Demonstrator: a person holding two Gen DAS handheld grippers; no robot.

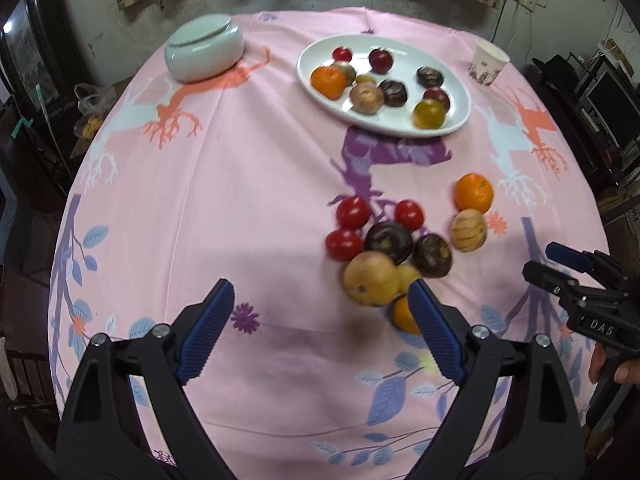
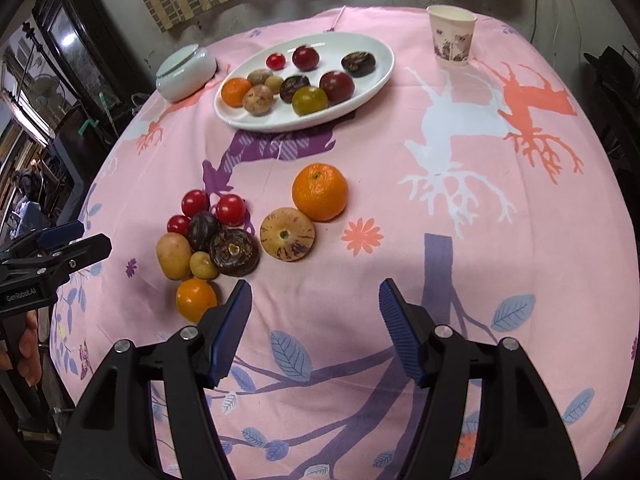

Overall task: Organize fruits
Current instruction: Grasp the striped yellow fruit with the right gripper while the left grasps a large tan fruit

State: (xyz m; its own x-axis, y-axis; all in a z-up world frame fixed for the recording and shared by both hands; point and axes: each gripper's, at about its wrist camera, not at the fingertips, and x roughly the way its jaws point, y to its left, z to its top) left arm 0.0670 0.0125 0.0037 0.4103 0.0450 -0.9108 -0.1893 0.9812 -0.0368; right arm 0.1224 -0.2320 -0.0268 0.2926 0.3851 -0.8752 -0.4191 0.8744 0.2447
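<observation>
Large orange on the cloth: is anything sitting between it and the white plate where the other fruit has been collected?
Nothing visible does. The large orange lies apart from the fruit cluster, and only bare pink tablecloth with its purple print separates it from the white plate. The paper cup stands off to the side.

A pink tablecloth carries loose fruit, plate, cup, lidded jar.

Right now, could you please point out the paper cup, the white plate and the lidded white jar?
paper cup (image 2: 452, 38): right wrist view, side wall.
white plate (image 2: 376, 54): right wrist view, bare right rim.
lidded white jar (image 1: 204, 54): left wrist view, front wall.
</observation>
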